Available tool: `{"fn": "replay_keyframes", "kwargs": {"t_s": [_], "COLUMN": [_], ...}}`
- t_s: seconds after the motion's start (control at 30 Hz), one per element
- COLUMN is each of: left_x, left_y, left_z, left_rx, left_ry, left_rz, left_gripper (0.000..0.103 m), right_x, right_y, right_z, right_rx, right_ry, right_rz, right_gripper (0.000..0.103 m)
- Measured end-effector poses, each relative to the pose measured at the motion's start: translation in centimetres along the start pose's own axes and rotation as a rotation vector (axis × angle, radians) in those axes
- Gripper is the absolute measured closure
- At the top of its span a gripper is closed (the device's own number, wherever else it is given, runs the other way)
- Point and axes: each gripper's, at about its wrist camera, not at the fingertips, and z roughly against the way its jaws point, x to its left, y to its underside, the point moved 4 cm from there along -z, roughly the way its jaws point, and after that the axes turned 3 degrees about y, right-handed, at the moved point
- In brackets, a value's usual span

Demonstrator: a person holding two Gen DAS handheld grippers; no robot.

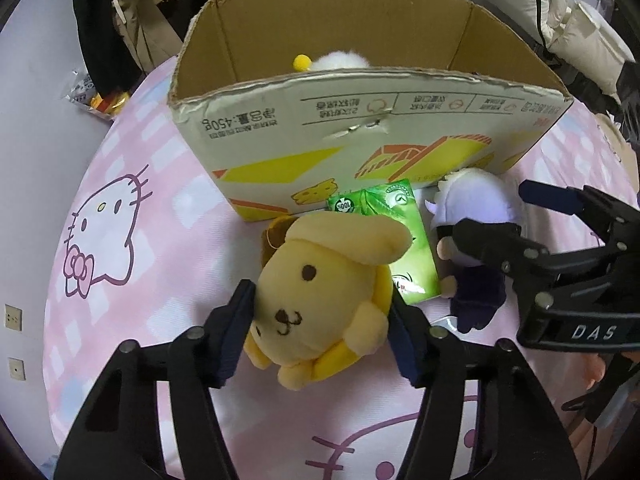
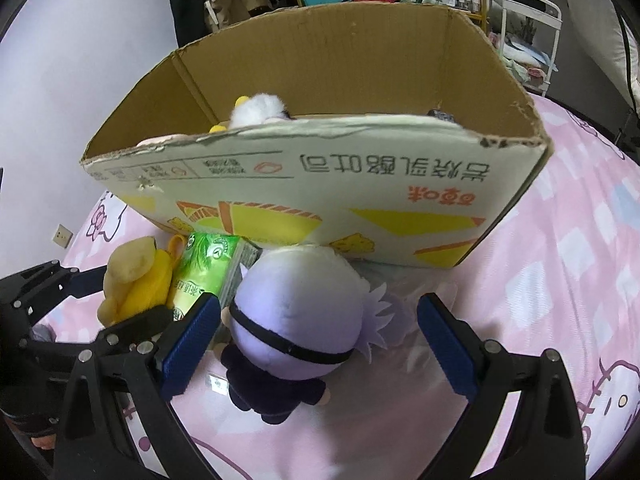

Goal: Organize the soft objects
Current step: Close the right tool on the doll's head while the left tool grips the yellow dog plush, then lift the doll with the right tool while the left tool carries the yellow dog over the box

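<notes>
**Plush toys bracketed on both sides before the box**

Cardboard walls of the open box rose just behind the toys, its torn front rim above them and a white fluffy toy showing inside. Room was tight in front: the yellow dog plush, a glossy green tissue pack and the lavender-haired doll lay side by side on the pink printed bedsheet, the pack's far end close against the box. Open sheet stretched to the left and right.

The left gripper reached forward low over the bed, its blue ribbed fingers pressing the soft, rounded dog plush from both sides. The right gripper straddled the doll with its fingers spread wide; the left pad seemed to brush the doll's head, though the view was unclear, and the right pad stood apart from it.
</notes>
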Motion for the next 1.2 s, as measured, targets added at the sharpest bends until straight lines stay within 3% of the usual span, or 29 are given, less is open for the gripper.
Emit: {"fn": "replay_keyframes", "kwargs": {"t_s": [0.17, 0.2, 0.3, 0.57, 0.87, 1.2], "left_x": [0.4, 0.5, 0.7, 1.0, 1.0, 1.1], "left_y": [0.1, 0.1, 0.1, 0.5, 1.2, 1.0], "left_z": [0.4, 0.5, 0.7, 1.8, 4.9, 11.1], "left_rx": [-0.011, -0.013, -0.019, -0.047, -0.146, -0.389], "left_ry": [0.007, 0.007, 0.0, -0.005, 0.0, 0.01], "left_rz": [0.026, 0.03, 0.039, 0.065, 0.086, 0.093], "left_gripper": [0.048, 0.048, 0.049, 0.049, 0.049, 0.049], "right_x": [0.5, 0.6, 1.2, 0.9, -0.6, -0.6], "right_y": [0.2, 0.2, 0.3, 0.5, 0.0, -0.9], "right_z": [-0.3, -0.3, -0.3, 1.2, 6.1, 11.6], "right_rx": [0.022, 0.023, 0.031, -0.018, -0.134, -0.34], "right_ry": [-0.002, -0.012, -0.013, 0.011, 0.015, 0.004], "right_rz": [0.032, 0.041, 0.054, 0.048, 0.023, 0.032], "right_gripper": [0.02, 0.029, 0.034, 0.037, 0.037, 0.037]}}
